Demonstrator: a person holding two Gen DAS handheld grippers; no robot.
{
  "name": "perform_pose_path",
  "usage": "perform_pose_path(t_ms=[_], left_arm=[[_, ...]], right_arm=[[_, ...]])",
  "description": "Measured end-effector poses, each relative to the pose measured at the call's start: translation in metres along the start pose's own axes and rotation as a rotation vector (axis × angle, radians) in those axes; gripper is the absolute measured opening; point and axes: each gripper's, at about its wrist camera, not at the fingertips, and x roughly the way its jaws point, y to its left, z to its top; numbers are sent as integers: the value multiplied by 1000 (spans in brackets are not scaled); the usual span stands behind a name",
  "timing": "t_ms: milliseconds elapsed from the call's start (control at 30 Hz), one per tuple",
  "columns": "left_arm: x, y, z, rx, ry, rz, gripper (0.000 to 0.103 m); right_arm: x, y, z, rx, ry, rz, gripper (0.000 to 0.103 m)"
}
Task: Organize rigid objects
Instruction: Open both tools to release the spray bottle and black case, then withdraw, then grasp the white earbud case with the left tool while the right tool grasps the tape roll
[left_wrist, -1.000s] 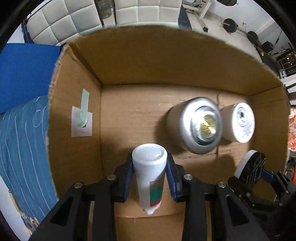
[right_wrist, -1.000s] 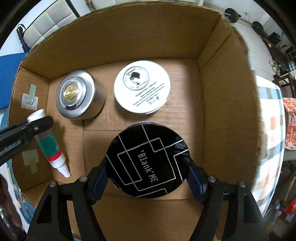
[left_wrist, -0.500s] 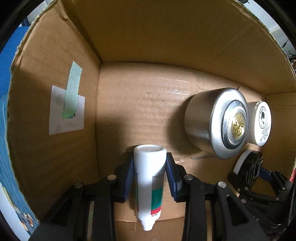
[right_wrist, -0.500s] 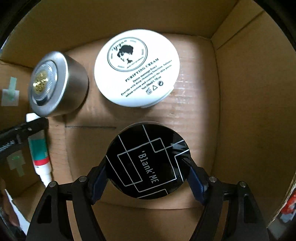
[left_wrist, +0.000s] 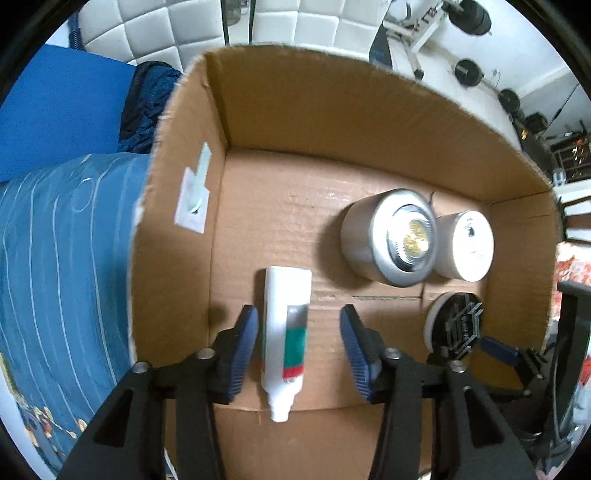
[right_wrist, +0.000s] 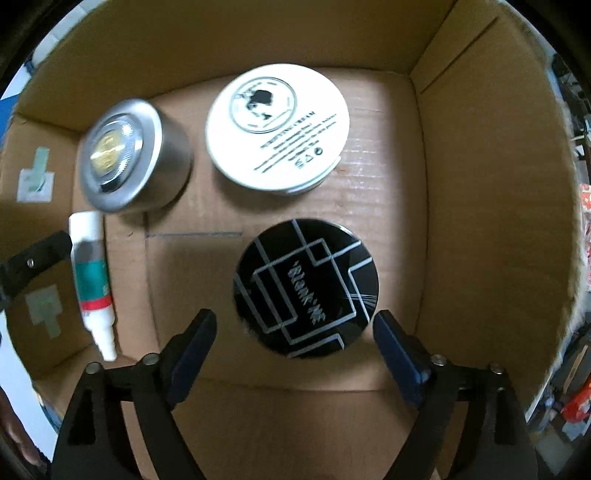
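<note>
both grippers point straight down into the cardboard box, which suits dropping things flat onto its floor. the left gripper has its jaws opening, and the white tube lies between them on the box floor near the left wall, no pad pressing on it. the right gripper has its jaws opening wide around the black compact, which lies flat, lid up, clear of both pads. behind them the silver jar and white cream jar stand side by side by the far wall, so the four things seem laid out in two neat rows.
</note>
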Motion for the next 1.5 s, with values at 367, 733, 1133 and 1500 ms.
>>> perform_pose_path(t_ms=[367,733,1133,1500], left_arm=[[-66,-6,-41,37,-198,23,99],[-109,-18,-99,70,-319,78,99],[-176,-28,-151,86,-403,50,99],[-149,-57,-218,163,-333,110,99]], right_arm=[[-70,7,-50,-8,-198,-6,102],[-148,-1,-85,-47,-323,-31,102],[-222,-11,-145,-50,-442,4,102],[-194,-69,-213,6,-334,-3,102]])
